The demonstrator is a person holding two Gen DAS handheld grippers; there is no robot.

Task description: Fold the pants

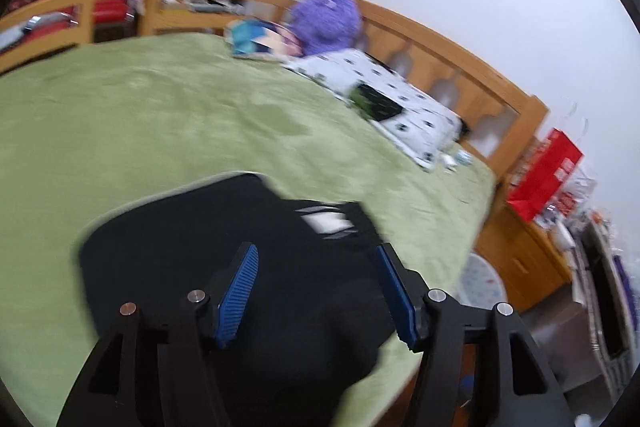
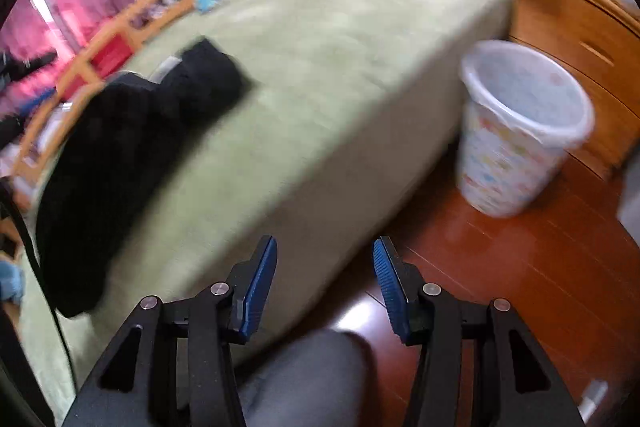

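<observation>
Black pants [image 1: 224, 251] lie folded in a heap on the green bed cover [image 1: 160, 115], with a white patch showing at their far right. My left gripper [image 1: 316, 255] hovers just above them, open and empty, blue pads apart. In the right wrist view the pants [image 2: 132, 139] lie on the left side of the bed [image 2: 320, 75]. My right gripper [image 2: 324, 247] is open and empty, off the bed's near corner, above the floor and well to the right of the pants.
A white patterned bin [image 2: 516, 131] stands on the red-brown floor [image 2: 520, 267] beside the bed. Pillows [image 1: 384, 95] and a purple plush [image 1: 324, 23] lie by the wooden headboard [image 1: 460, 63]. A wooden nightstand [image 1: 520, 259] holds a red bag [image 1: 548, 175]. A grey-clad leg [image 2: 304, 379] is below the right gripper.
</observation>
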